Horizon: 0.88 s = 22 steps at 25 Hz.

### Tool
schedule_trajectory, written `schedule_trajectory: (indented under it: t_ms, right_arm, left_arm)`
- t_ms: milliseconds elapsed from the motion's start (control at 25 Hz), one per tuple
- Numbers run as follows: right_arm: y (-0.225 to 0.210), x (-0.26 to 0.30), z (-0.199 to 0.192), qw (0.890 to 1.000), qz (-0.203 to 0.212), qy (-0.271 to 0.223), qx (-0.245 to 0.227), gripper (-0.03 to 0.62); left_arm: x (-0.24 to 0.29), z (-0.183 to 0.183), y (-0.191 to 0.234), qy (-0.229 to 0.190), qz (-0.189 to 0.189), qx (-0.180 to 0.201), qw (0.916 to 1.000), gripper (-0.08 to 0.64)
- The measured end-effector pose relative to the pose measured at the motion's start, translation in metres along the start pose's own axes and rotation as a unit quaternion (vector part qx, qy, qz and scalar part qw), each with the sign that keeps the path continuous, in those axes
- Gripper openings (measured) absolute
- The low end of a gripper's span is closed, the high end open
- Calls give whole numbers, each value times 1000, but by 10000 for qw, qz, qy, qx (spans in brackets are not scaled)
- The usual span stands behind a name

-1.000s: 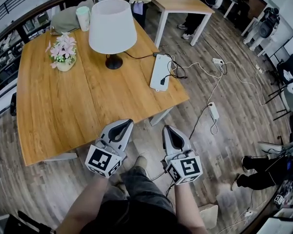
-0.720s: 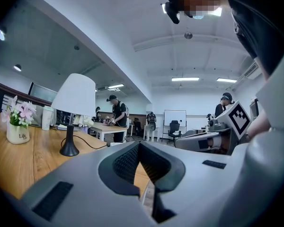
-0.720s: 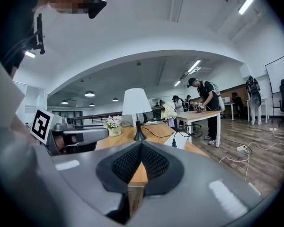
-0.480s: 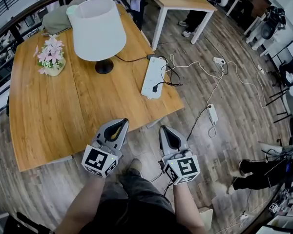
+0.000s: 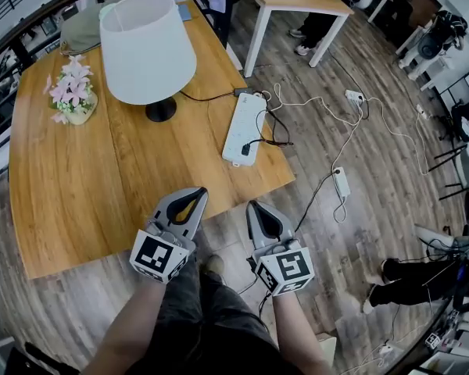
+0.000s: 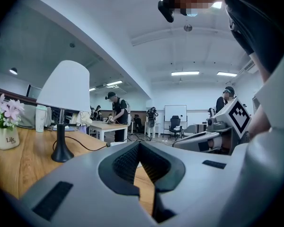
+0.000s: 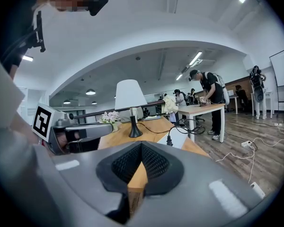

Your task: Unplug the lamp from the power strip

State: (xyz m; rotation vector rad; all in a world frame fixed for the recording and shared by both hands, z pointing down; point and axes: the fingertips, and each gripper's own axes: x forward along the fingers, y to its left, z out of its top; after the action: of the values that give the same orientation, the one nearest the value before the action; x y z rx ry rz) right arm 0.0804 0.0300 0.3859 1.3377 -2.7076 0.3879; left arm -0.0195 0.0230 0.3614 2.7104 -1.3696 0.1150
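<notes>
1. Head view, change: over the last second the table (image 5: 102,186) has drawn in and drifted left in frame. The lamp (image 5: 147,49) and power strip (image 5: 244,128) now sit closer to both tools. My reading is that the person has been walking up, so this is still the approach. The black plug (image 5: 245,148) is still seated near the strip's near end, so nothing is unplugged yet.
2. Head view, tools: the left gripper (image 5: 192,195) and right gripper (image 5: 254,208) are side by side at the table's near edge, well apart from the strip.
3. Head view, materials: matt white tapered shade, dark round base. The strip is a flat white plastic oblong. A thin black cord (image 5: 211,97) runs from base to strip, then loops. The top is varnished wood grain. Pink flowers (image 5: 69,92) stand at the far left.
4. Left gripper view: the left gripper (image 6: 138,145) has its jaws together and holds nothing. The ribbed dark pads meet at the tip. The lamp (image 6: 64,86) stands ahead-left on a slim stem.
5. Right gripper view: the right gripper (image 7: 141,145) is likewise closed and empty. The plug (image 7: 169,139) stands upright on the strip ahead and looks small and rigid, so the jaws must part before gripping it.
</notes>
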Motion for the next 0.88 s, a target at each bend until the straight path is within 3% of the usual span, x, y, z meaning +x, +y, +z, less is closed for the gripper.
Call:
schedule_trajectory:
  t_ms: [320,480,880]
  right_arm:
    - [-26,26,-1,9994,-306,105,80,8]
    - [-36,39,-4,9988,-442,164,142,8]
    - [-54,75,-11,9970,-686,315,199,9]
  left_arm:
    - [43,-11,11,120,-471,20,9988,-3]
    - [63,-18,18,317,-644,-148,9973,-3]
    - [97,-37,36,541,-773,-222,9953,-3]
